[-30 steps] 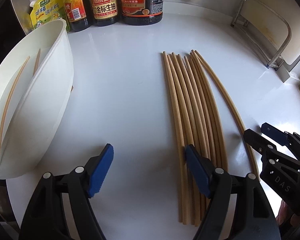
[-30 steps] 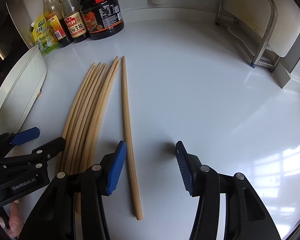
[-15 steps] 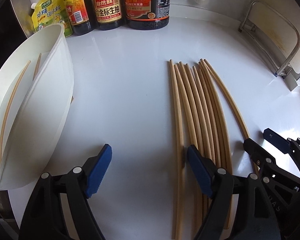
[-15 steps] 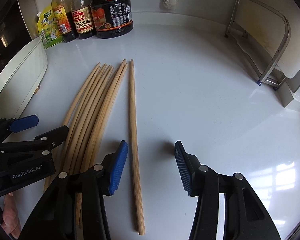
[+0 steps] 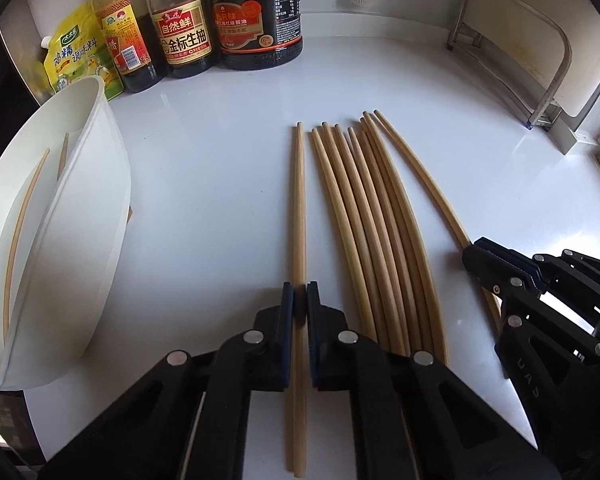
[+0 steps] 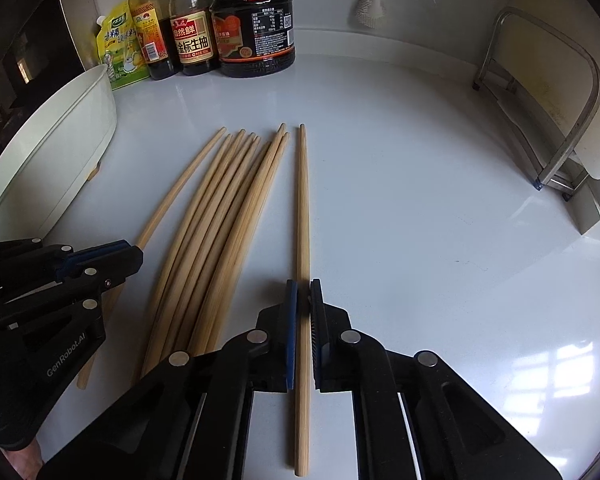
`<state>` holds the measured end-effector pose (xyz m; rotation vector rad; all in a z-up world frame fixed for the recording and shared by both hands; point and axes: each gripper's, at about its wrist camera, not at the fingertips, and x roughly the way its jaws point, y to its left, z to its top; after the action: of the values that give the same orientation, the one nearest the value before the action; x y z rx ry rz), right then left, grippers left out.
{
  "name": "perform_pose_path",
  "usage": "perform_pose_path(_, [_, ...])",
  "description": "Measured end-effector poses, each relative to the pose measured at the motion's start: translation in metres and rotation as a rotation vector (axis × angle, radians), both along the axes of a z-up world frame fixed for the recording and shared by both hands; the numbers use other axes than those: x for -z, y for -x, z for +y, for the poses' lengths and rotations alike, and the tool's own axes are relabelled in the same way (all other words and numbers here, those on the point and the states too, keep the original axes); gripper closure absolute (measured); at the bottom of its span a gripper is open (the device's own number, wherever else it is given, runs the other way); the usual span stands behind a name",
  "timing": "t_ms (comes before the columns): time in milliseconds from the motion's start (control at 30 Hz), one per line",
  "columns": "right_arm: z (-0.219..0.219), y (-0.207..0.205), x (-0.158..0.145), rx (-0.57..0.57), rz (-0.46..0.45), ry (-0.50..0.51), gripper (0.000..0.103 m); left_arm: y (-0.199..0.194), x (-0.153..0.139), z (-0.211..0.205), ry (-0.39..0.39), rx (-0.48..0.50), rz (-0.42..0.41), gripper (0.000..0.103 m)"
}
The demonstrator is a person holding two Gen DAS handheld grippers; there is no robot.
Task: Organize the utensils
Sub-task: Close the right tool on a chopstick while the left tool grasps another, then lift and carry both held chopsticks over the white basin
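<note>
Several wooden chopsticks [image 5: 374, 240] lie side by side on the white counter [image 5: 204, 184]. My left gripper [image 5: 299, 292] is shut on the leftmost chopstick [image 5: 299, 200], which sits a little apart from the bundle. My right gripper [image 6: 303, 288] is shut on the rightmost chopstick [image 6: 303, 200], beside the bundle [image 6: 228, 232]. Each wrist view also shows the other gripper: the right gripper [image 5: 476, 252] at the right edge, the left gripper [image 6: 134, 252] at the left edge. A white oblong container [image 5: 92, 220] at the left holds two chopsticks [image 5: 20, 236].
Sauce bottles [image 5: 184, 24] and a yellow seasoning pouch [image 5: 74, 52] stand along the back wall. A metal rack [image 5: 540, 60] stands at the back right, and a white brush [image 6: 370, 4] hangs on the wall. The white container [image 6: 60, 152] borders the counter's left side.
Both grippers have gone from open to shut, each on one chopstick. The leftmost chopstick now lies apart from the bundle, to its left.
</note>
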<state>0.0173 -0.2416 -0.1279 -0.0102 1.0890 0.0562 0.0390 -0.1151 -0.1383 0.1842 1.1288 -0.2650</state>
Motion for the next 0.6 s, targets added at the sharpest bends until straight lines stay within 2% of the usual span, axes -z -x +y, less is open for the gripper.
perform_pose_path(233, [-0.008,0.006,-0.013,0.056,0.02,-0.105,0.097,-0.003,-0.009,0.01,0.016,-0.005,0.043,0.096])
perform_pose_path(400, [-0.005,0.016,-0.041,0.077,-0.008,-0.147,0.097,0.001,-0.036,0.018,0.036,0.007,0.032,0.096])
perform_pose_path(600, [0.007,0.021,-0.08,0.077,-0.05,-0.185,0.097,0.003,-0.083,0.035,0.07,0.028,-0.025,0.096])
